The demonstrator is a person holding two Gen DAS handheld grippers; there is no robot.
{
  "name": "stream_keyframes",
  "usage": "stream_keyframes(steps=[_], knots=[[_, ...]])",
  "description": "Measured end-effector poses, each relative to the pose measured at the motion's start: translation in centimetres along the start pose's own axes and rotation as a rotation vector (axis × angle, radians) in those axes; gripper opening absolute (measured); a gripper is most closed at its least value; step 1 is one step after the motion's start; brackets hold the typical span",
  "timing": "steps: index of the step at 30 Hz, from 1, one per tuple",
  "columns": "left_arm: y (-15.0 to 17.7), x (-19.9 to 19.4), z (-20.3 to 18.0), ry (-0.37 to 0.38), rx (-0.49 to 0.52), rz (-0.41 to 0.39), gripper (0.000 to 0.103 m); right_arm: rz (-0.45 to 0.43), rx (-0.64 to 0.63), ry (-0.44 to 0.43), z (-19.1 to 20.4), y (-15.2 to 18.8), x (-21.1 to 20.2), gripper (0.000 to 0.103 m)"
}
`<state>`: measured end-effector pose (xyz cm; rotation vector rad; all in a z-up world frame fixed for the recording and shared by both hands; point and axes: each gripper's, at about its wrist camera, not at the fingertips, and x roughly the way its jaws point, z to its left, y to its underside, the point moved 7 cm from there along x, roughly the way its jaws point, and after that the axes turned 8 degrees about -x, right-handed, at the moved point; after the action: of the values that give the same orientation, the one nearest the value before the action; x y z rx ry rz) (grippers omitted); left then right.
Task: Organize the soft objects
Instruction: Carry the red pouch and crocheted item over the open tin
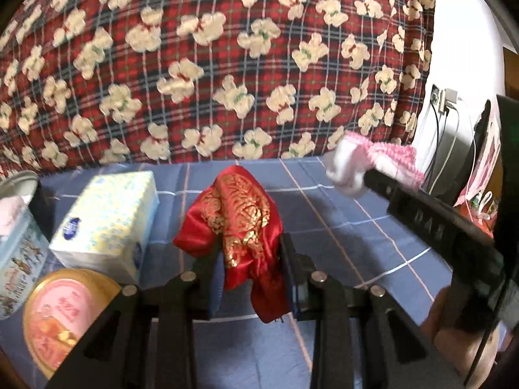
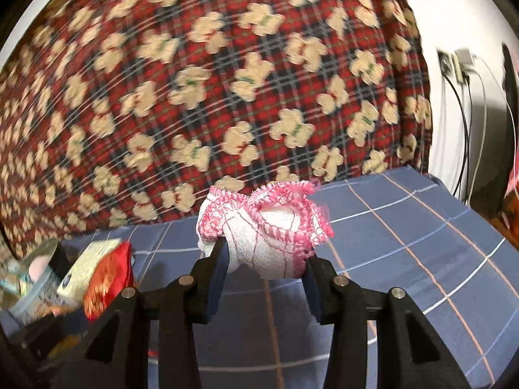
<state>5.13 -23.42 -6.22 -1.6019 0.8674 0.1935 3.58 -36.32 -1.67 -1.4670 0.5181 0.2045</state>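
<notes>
At far left stands a printed tin [image 1: 16, 243] with pink cloth inside; near it a round gold-rimmed pink lid [image 1: 61, 317], its writing too blurred to read; then a soft pale tissue pack [image 1: 107, 223] with a blue oval logo; the left gripper [image 1: 249, 253] pinches a glossy red satin cloth [image 1: 236, 223] with gold embroidery above the blue checked sheet [image 1: 356, 227]; at right, the right gripper [image 2: 262, 259] clamps a white knitted sock [image 2: 259, 243] frilled in pink.
</notes>
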Motion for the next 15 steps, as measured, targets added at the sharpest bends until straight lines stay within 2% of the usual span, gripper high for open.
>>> stream_keyframes(steps=[3, 7, 15], knots=[[-0.3, -1.2, 0.5, -0.024, 0.020, -0.043, 0.030, -0.020, -0.022, 0.003, 0.8, 0.6, -1.4, 0.046], [-0.1, -2.6, 1.1, -0.048, 0.048, -0.073, 0.030, -0.055, -0.027, 0.051, 0.7, 1.0, -3.2, 0.046], [0.7, -5.2, 1.9, -0.062, 0.101, -0.129, 0.030, -0.058, -0.063, 0.091, 1.7, 1.7, -4.5, 0.045]])
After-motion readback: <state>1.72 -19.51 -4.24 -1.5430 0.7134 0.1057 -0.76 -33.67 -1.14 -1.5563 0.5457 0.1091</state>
